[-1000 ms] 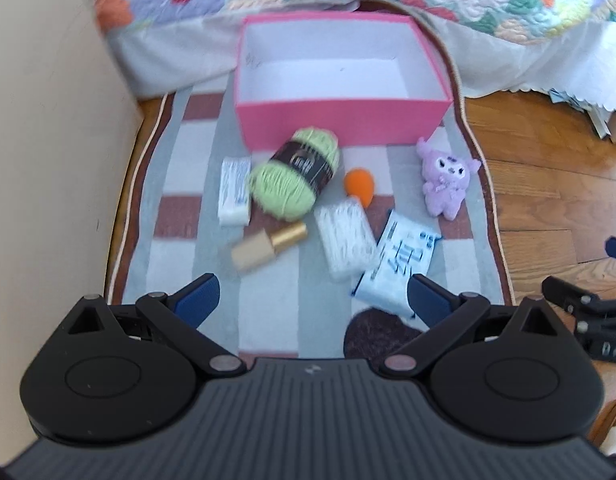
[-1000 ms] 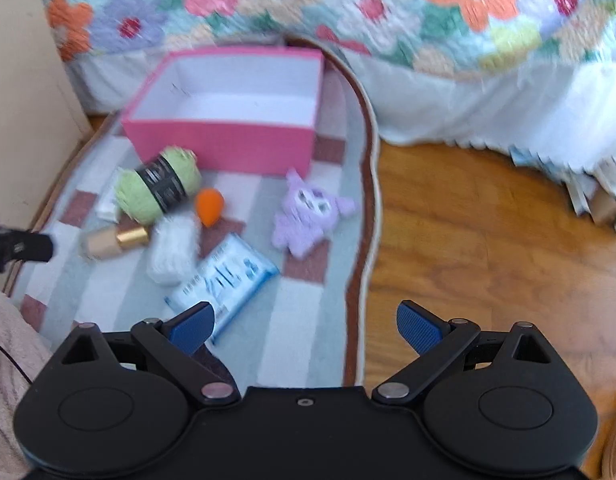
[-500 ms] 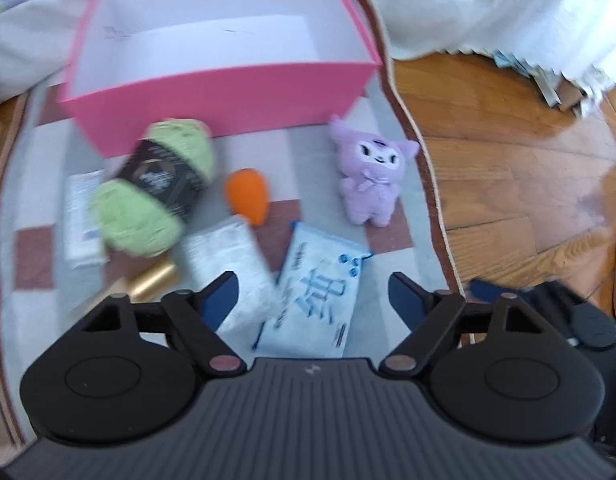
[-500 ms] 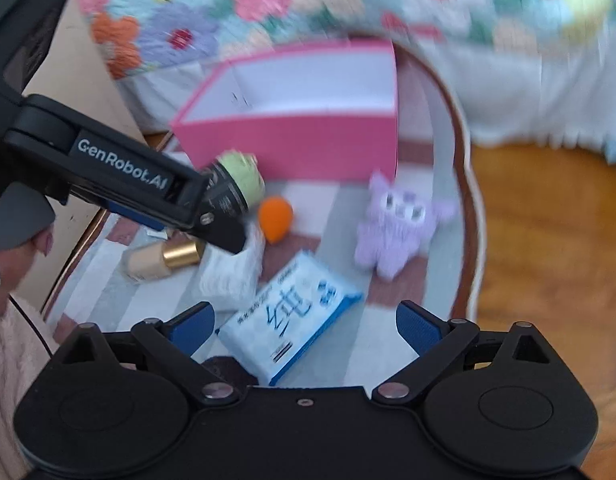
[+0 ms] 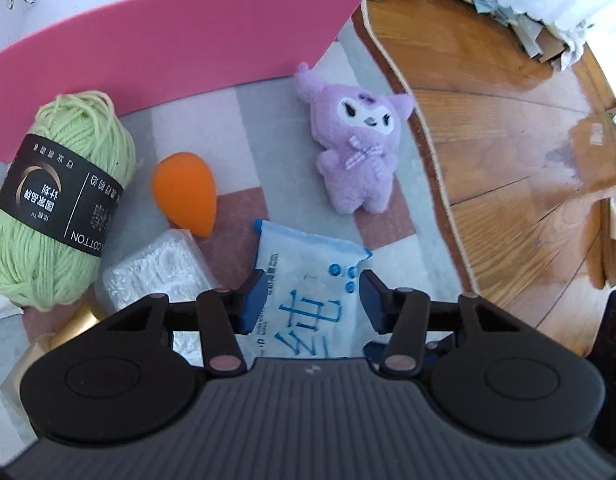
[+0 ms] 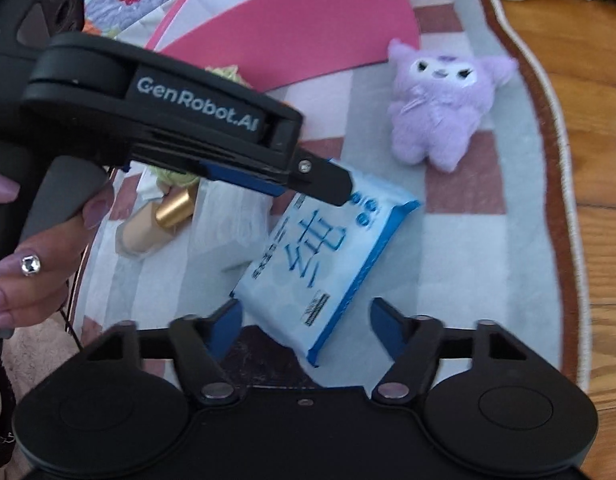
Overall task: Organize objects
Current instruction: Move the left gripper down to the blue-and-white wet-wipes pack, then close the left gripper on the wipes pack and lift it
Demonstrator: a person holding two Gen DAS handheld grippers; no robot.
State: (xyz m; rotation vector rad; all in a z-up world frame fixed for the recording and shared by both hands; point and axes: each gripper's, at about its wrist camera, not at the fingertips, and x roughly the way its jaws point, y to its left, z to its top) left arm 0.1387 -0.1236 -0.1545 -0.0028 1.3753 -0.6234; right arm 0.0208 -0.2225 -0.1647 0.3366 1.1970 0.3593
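"COTTON" on yarn (image 5: 56, 208) band; "GenRobot.AI" on left gripper (image 6: 340, 188).

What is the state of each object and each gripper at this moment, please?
Pink box: open, no lid.
Blue tissue pack: flat on rug, between both grippers' jaws.
Left gripper: jaws just closing around the pack's far end.
Right gripper: jaws just closing, pads not pressing.
Purple plush: lying face up.
Green yarn: wound, labelled.
Orange sponge: on its side.

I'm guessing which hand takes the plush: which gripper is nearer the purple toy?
Left, narrowly. The left gripper and right gripper both straddle the blue tissue pack; the left sits at its toy-side end, near the purple toy.
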